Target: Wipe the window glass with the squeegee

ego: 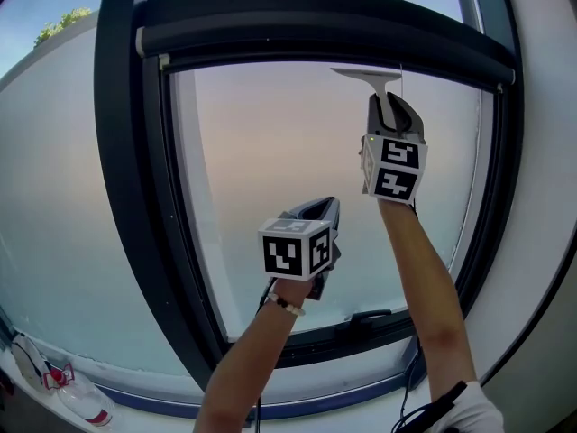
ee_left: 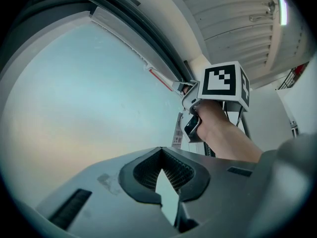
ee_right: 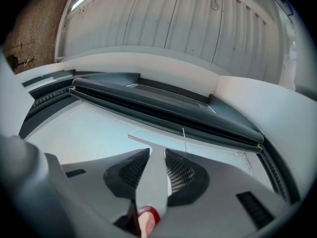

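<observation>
The right gripper (ego: 389, 106) is raised high at the right part of the pane. Its fingers pinch the flat handle of the grey plastic T-shaped squeegee (ego: 368, 76) between the dark ribbed pads (ee_right: 181, 175). The squeegee's blade lies at the top of the large pale window glass (ego: 270, 170), just below the upper bar of the dark curved window frame (ego: 315, 25). The left gripper (ego: 329, 204) hangs lower, near the middle of the glass, with its fingertips pressed together and nothing between them
</observation>
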`<state>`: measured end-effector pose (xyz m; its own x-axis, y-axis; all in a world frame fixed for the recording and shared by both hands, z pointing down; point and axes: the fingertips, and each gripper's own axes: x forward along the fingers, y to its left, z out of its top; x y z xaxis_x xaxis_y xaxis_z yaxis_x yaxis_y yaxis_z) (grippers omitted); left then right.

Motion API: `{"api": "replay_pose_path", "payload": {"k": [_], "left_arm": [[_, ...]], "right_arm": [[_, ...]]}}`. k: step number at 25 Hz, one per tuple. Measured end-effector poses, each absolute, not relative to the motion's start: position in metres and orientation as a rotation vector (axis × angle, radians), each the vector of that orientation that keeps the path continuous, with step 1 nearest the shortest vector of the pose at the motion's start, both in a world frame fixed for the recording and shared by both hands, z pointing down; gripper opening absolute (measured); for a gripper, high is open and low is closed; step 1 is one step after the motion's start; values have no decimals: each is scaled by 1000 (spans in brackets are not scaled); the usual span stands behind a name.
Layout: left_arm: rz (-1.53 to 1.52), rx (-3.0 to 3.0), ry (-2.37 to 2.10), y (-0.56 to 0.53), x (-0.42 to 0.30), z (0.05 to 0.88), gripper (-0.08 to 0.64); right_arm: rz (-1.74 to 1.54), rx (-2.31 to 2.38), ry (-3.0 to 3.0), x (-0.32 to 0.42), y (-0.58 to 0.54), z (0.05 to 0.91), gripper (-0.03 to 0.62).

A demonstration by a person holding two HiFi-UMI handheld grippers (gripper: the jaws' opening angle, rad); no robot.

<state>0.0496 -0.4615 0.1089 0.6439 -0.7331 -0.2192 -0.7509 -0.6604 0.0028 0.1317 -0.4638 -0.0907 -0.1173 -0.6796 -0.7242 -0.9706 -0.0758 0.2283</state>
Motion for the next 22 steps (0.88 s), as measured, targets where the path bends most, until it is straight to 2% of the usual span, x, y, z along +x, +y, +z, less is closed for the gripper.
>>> {"api": "replay_pose_path", "payload": {"k": [11,22], "left_arm": [[247,-2831,1225,-453,58,146,-2],[204,-2948,1188,-437,69,211,-2]], "right_arm": [[1033,-1814,1855,135,-462,-53,89],[986,-1875,1930,138,-459,36,89]]}}
